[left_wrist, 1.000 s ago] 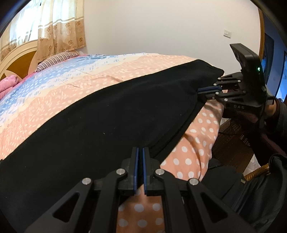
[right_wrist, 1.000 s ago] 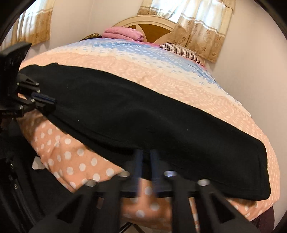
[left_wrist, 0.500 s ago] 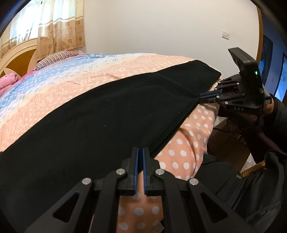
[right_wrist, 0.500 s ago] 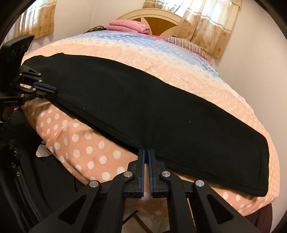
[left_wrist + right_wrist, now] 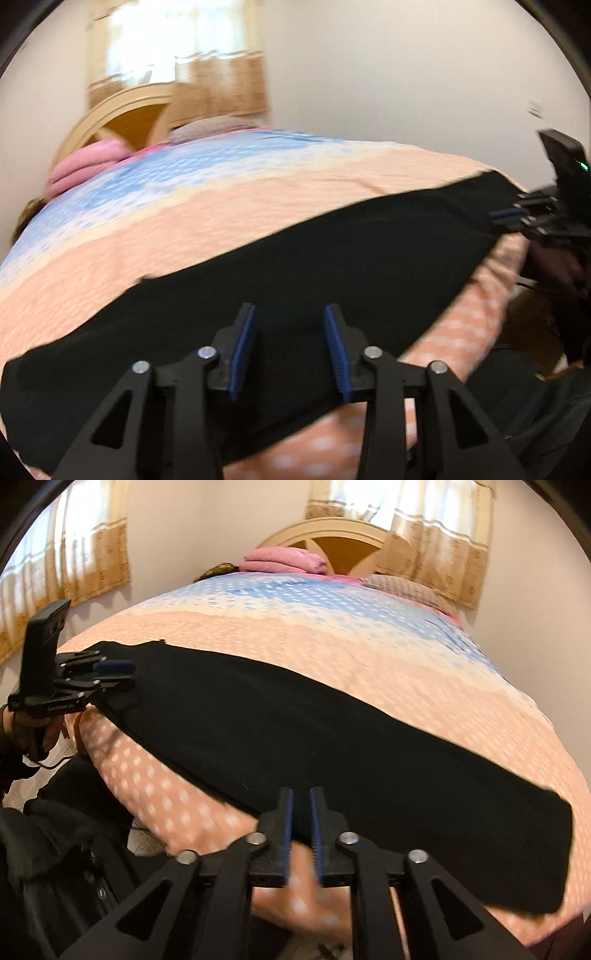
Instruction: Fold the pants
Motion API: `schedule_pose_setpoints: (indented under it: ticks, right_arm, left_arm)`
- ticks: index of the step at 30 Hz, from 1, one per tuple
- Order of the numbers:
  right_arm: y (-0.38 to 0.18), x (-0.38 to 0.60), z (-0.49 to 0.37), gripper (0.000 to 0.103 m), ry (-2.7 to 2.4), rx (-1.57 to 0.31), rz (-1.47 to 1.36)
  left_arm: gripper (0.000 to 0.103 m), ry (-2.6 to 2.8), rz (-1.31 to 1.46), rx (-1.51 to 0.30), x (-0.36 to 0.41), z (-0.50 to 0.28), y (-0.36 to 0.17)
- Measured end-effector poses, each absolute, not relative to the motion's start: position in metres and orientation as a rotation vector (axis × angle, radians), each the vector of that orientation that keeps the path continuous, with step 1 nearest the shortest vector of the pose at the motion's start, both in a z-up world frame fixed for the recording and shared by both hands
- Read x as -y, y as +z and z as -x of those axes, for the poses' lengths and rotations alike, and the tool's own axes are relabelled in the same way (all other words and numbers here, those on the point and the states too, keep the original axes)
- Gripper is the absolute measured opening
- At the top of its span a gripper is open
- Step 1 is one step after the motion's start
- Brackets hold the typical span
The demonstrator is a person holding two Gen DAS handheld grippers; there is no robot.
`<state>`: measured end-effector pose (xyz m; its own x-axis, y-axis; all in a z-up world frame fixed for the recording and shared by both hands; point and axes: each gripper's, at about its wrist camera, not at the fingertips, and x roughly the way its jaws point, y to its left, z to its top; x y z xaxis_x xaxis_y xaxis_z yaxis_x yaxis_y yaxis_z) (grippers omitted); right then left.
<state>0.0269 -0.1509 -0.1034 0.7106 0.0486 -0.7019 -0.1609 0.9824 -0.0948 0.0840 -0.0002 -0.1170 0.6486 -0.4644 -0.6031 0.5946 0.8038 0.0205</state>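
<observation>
Right wrist view takes in most of the bed (image 5: pixel 369 657), covered by a spread with peach dotted bands near the foot and blue-and-white bands toward the cream arched headboard (image 5: pixel 332 531). Black pants (image 5: pixel 332 738) lie as one long flat strip across the foot of the bed, running from one side to the other, their near edge just at the mattress edge. Folded pink bedding (image 5: pixel 284 559) rests at the headboard, with a striped pillow (image 5: pixel 406 585) beside it. Curtains (image 5: pixel 439 528) hang at the window behind. The right gripper (image 5: pixel 301 834) sits at the near hem with a narrow gap between its blue pads; whether cloth is pinched there looks doubtful through the blur. The left gripper (image 5: pixel 290 350) is spread wide above the pants, holding nothing.
</observation>
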Motion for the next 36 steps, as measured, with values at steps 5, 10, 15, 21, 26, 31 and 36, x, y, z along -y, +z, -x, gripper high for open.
schedule_pose_setpoints:
  ticks: [5,10,15,21,26,31,36]
  right_arm:
    - [-0.12,0.137,-0.054,0.032,0.155,-0.822,0.123]
    - [-0.136,0.131,-0.05,0.032,0.145,-0.867,0.141]
    - [-0.134,0.135,-0.05,0.032,0.136,-0.889,0.12]
    - [-0.13,0.133,-0.048,0.033,0.134,-0.862,0.092]
    - [-0.134,0.129,-0.05,0.037,0.13,-0.856,0.095]
    - [-0.134,0.132,-0.049,0.038,0.133,-0.859,0.083]
    - [-0.134,0.13,-0.048,0.039,0.125,-0.859,0.085]
  left_arm:
    - [0.042,-0.573,-0.181,-0.708,-0.028,-0.097,-0.146]
    - [0.042,-0.586,-0.154,-0.68,-0.035,-0.082,-0.151]
    - [0.044,-0.564,-0.189,-0.658,-0.039,-0.076,-0.139]
    - [0.07,-0.345,-0.141,-0.553,-0.12,-0.08,-0.108]
    - [0.07,-0.168,-0.029,-0.589,-0.193,-0.096,-0.118]
    - [0.072,-0.126,-0.056,-0.649,-0.195,-0.097,-0.158]
    - [0.077,-0.092,-0.111,-0.643,-0.183,-0.095,-0.156]
